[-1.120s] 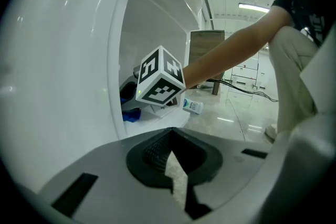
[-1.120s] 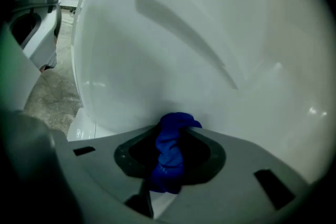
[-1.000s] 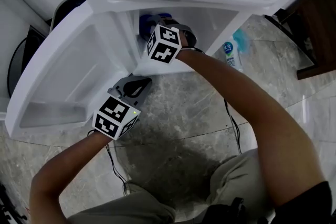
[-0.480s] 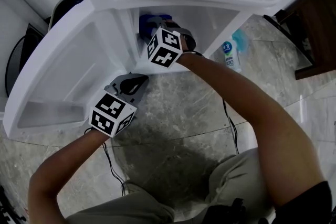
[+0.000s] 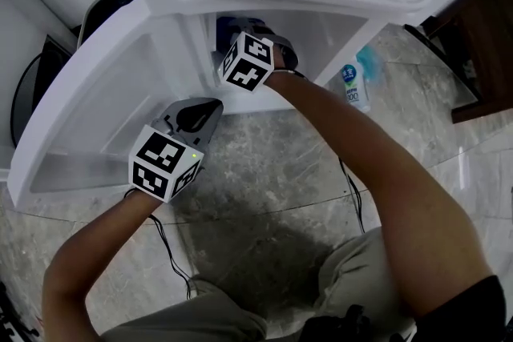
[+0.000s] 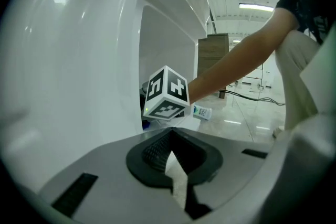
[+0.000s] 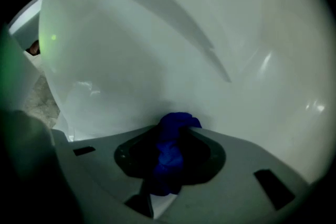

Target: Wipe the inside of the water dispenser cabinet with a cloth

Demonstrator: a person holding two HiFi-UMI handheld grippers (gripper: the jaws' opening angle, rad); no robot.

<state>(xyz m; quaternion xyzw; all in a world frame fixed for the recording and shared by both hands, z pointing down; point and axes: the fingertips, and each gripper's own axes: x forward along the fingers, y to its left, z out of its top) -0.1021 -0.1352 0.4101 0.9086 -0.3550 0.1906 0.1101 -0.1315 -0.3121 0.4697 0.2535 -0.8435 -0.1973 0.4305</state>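
Grey marble floor (image 5: 264, 164) surrounds the white cabinet (image 5: 337, 32), whose door (image 5: 88, 116) stands wide. Your right claw (image 7: 177, 124) is clenched on the blue cloth (image 7: 169, 152), inside, close to the inner wall. The cloth looks soft, limp and light, so grip it bunched at the middle. Your left claw (image 5: 199, 114) is closed and empty beside the door.

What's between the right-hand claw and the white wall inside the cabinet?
A bunched blue cloth, pinched in the right gripper, pokes out toward the cabinet wall; the right gripper view shows it.

cloth (image 5: 230, 27) mostly hidden by right gripper (image 7: 177, 127)
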